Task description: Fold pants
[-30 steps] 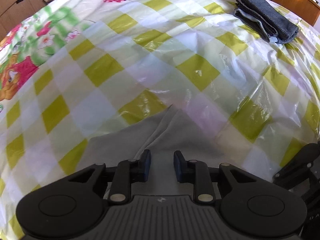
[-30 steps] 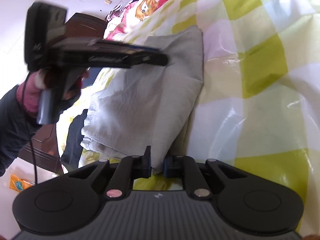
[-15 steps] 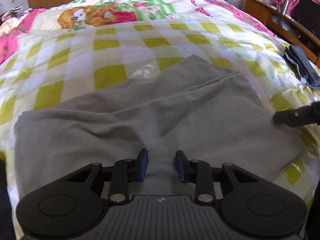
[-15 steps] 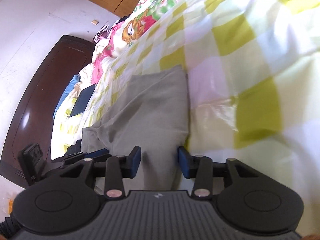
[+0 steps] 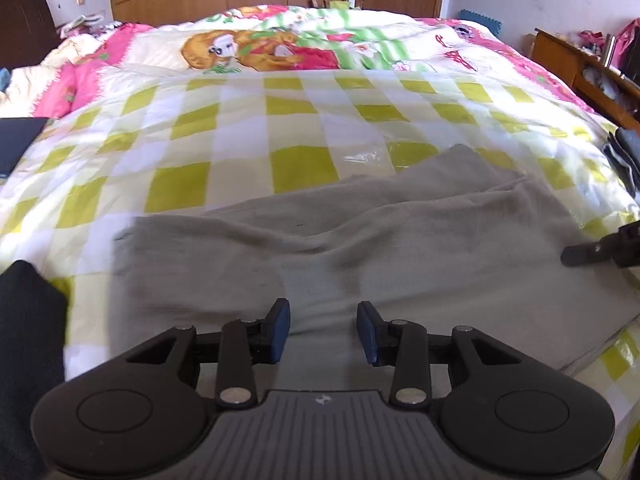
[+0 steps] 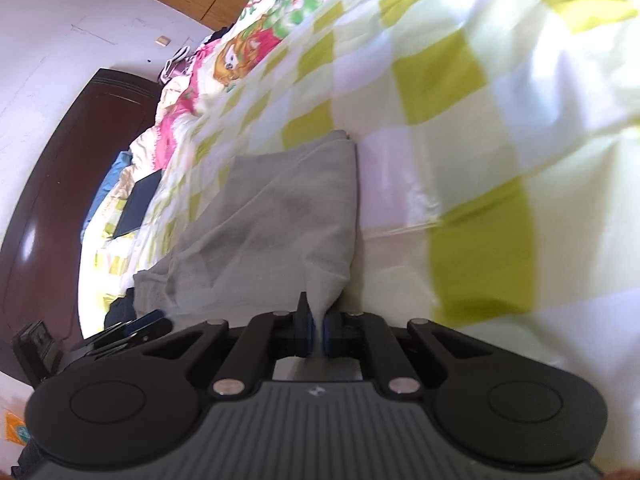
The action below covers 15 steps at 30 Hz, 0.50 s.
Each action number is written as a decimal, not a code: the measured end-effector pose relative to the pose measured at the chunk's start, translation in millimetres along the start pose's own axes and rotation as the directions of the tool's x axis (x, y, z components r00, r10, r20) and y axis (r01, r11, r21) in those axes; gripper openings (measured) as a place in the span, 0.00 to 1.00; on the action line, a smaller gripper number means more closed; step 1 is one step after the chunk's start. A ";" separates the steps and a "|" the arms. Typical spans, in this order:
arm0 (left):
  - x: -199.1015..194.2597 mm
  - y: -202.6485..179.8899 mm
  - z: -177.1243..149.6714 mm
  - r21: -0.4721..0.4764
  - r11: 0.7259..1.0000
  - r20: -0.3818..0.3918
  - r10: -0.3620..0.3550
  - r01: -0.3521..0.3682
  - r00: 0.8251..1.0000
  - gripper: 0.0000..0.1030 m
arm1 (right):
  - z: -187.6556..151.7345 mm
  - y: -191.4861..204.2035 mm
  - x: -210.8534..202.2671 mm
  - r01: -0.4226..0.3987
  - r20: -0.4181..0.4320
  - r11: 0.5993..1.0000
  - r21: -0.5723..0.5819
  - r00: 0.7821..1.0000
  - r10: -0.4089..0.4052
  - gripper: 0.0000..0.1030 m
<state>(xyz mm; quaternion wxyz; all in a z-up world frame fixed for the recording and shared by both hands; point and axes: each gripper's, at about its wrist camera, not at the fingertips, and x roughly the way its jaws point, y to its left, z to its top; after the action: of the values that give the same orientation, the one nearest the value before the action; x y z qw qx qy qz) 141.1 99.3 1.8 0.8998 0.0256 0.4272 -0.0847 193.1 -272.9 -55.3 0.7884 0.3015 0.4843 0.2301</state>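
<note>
Grey pants (image 5: pixel 360 248) lie folded lengthwise on the yellow-checked bed cover (image 5: pixel 240 144). My left gripper (image 5: pixel 323 330) is open, just above the near edge of the pants, with nothing between its blue pads. My right gripper (image 6: pixel 316 330) is shut on the near edge of the grey pants (image 6: pixel 288 216), cloth pinched between its pads. The right gripper's finger shows at the right edge of the left wrist view (image 5: pixel 600 246). The left gripper shows at the lower left of the right wrist view (image 6: pixel 132 326).
A folded dark grey garment (image 5: pixel 626 152) lies at the bed's right edge. A dark flat object (image 5: pixel 16 144) lies on the bed at left. Dark clothing (image 5: pixel 28 340) is at the near left. A wooden sideboard (image 5: pixel 580 68) stands right; a dark headboard (image 6: pixel 60 200) stands behind.
The right gripper was open half a second ago and has closed on the pants' edge. The left gripper has pulled back and lifted slightly, staying open.
</note>
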 end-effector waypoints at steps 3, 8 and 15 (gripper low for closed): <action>-1.0 5.0 -7.2 -0.020 1.000 -0.005 0.018 -0.018 1.000 0.55 | 4.9 -3.5 -11.7 0.045 0.006 0.999 -0.019 0.999 -0.045 0.05; -4.5 -4.2 -19.0 -0.035 0.999 -0.042 -0.001 -0.001 0.999 0.55 | 14.4 -8.7 -27.8 0.175 0.019 0.982 -0.068 0.985 -0.174 0.05; -36.7 -8.5 -32.6 -0.077 0.997 0.060 0.035 -0.030 0.998 0.55 | 17.1 4.9 -32.1 0.152 0.052 0.985 -0.077 0.988 -0.148 0.16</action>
<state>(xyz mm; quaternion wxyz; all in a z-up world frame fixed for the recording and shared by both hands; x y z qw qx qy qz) 91.9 99.6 9.7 0.9140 -0.0045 0.4020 -0.0545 194.6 -294.8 -25.9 0.8261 0.2373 0.4775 0.1823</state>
